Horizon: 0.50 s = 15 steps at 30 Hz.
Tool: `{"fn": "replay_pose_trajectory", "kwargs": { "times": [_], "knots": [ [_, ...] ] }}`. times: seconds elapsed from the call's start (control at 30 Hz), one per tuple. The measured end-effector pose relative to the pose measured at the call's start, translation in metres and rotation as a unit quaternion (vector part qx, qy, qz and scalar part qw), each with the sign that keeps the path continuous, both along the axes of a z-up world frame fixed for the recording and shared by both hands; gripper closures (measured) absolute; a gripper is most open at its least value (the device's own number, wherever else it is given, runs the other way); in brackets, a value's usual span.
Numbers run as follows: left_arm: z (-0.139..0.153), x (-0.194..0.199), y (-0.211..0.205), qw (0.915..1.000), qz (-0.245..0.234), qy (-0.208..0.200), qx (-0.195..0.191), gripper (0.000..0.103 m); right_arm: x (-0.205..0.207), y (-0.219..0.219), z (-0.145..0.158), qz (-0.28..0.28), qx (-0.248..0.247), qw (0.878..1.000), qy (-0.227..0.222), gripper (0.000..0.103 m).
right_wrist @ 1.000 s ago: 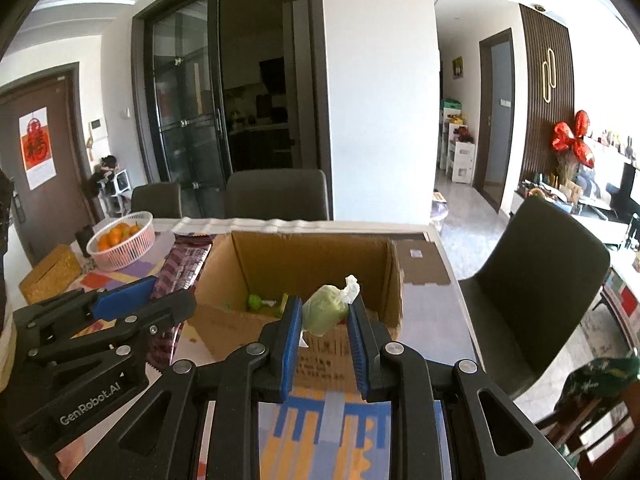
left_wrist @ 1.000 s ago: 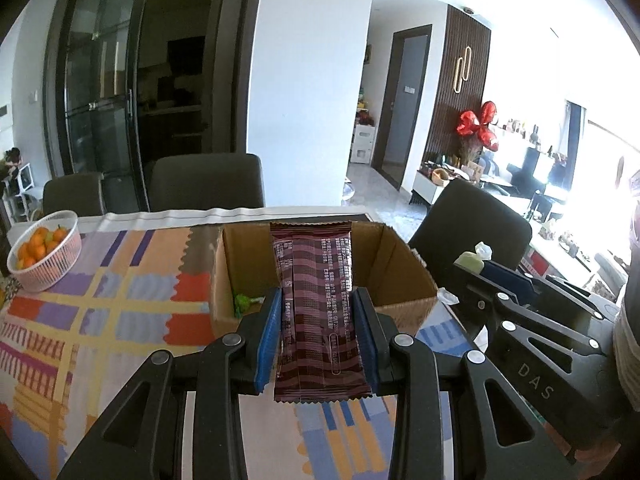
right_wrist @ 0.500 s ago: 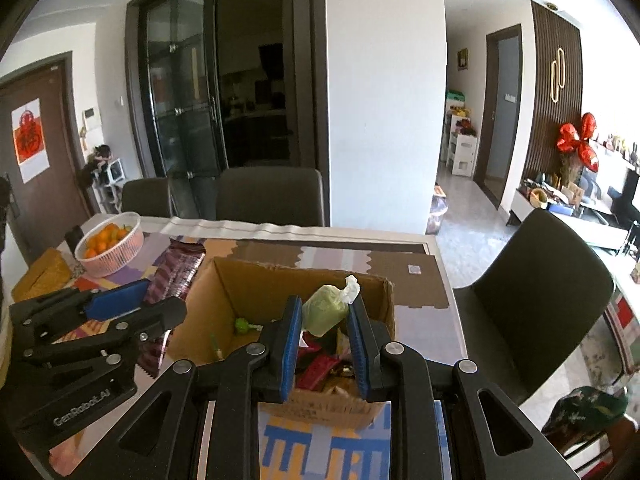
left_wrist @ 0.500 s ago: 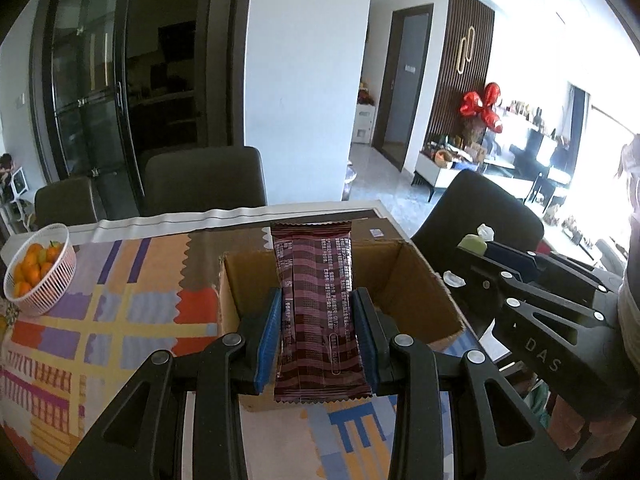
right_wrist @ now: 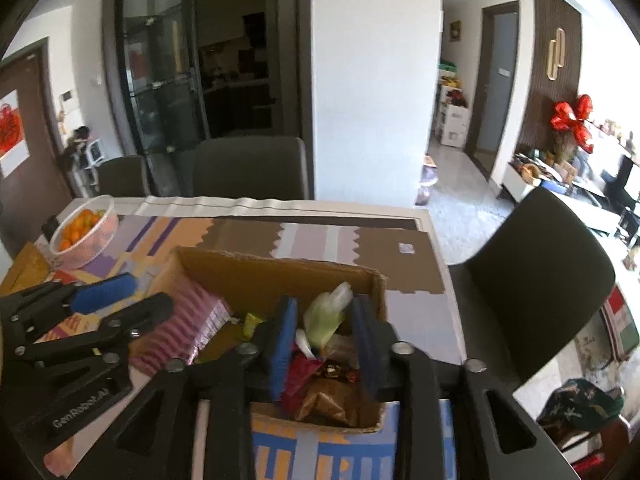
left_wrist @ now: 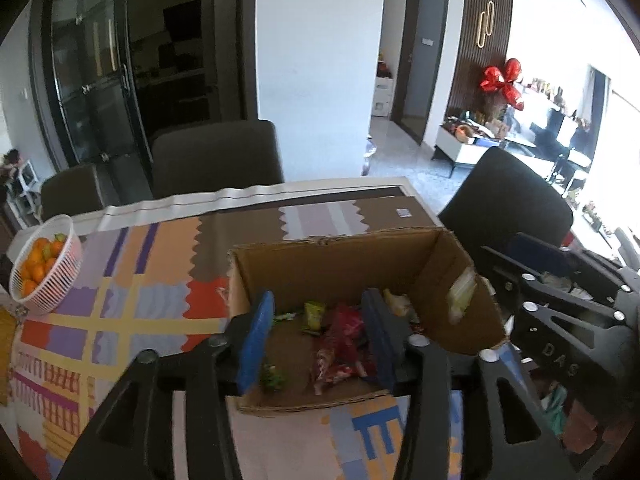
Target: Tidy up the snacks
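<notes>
Over the cardboard box (left_wrist: 340, 264) on the patterned table mat (left_wrist: 132, 300), my left gripper (left_wrist: 316, 332) stands parted with nothing between its blue pads; its jaws have just been opening, and the striped maroon wrapper (right_wrist: 180, 328) now lies against the box's left wall, seen from my right-hand camera. My right gripper (right_wrist: 322, 332) has also just been opening: the pale green snack packet (right_wrist: 324, 316) sits between its blue pads, tilted, above the heap in the box, and I cannot tell whether the pads touch it. Red and gold wrapped snacks (right_wrist: 320, 376) fill the near part of the box. A white basket of oranges (left_wrist: 44, 268) rests at the far left of the table, well apart from the box.
</notes>
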State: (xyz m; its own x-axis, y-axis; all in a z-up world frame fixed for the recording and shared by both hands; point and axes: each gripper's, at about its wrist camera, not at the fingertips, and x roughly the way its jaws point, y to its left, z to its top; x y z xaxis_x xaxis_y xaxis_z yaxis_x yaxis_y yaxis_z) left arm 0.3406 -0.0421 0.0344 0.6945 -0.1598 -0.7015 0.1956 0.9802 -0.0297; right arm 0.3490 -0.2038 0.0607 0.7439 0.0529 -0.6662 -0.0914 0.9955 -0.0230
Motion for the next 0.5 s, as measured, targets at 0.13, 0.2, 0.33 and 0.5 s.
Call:
{"fn": "replay_pose_trajectory", "kwargs": {
  "times": [0.13, 0.2, 0.33, 0.5],
  "knots": [
    [0.001, -0.013, 0.007, 0.9999, 0.008, -0.008, -0.002, 0.052, -0.008, -0.003, 0.000, -0.012, -0.006, 1.000, -0.005, 0.057],
    [0.002, -0.025, 0.009, 0.9997, 0.012, -0.019, 0.000, 0.052, -0.017, -0.004, 0.000, -0.014, -0.010, 1.000, -0.009, 0.056],
    [0.006, -0.047, 0.013, 0.9990, 0.021, -0.040, 0.005, 0.049, -0.040, -0.005, 0.004, -0.018, -0.017, 0.999, -0.030, 0.048],
    [0.012, -0.080, 0.017, 0.9978, 0.025, -0.062, 0.005, 0.046, -0.073, -0.005, 0.009, -0.012, -0.006, 0.999, -0.047, 0.044]
  ]
}}
